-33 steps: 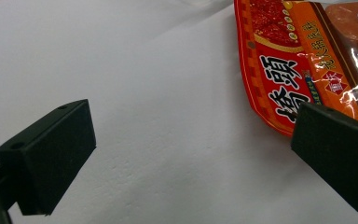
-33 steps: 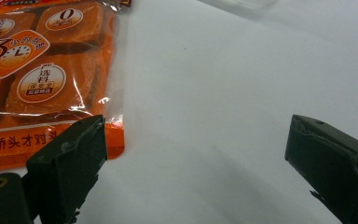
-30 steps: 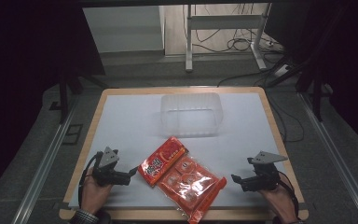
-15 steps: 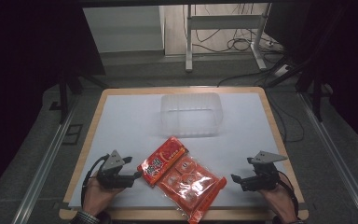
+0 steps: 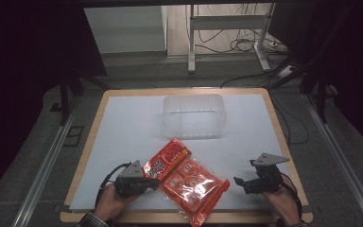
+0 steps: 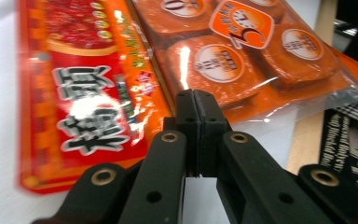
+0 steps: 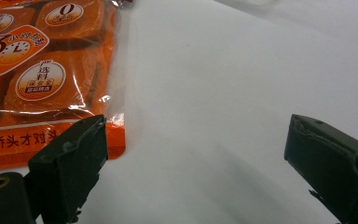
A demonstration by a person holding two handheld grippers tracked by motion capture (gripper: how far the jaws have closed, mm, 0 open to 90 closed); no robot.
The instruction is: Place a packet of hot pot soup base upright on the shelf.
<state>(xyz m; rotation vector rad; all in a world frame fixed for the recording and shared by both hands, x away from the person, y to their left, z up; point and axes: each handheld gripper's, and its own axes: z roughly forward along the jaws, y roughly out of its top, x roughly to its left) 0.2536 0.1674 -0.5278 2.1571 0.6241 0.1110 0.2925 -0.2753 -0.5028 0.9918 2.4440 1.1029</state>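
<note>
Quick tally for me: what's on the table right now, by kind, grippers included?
Orange snack packet: 1
Clear plastic tub: 1
Grippers: 2, the left gripper with its jaws just closed at the packet's edge, and the right gripper open, beside the packet
Total: 4

Orange-red snack packet [image 5: 183,178] with white lettering, black tongs [image 6: 196,112], white table sheet [image 5: 123,137], clear box [image 5: 194,116]

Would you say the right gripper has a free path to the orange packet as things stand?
Probably yes: the right gripper is open, aimed at the packet, with only bare white table between them.
</note>
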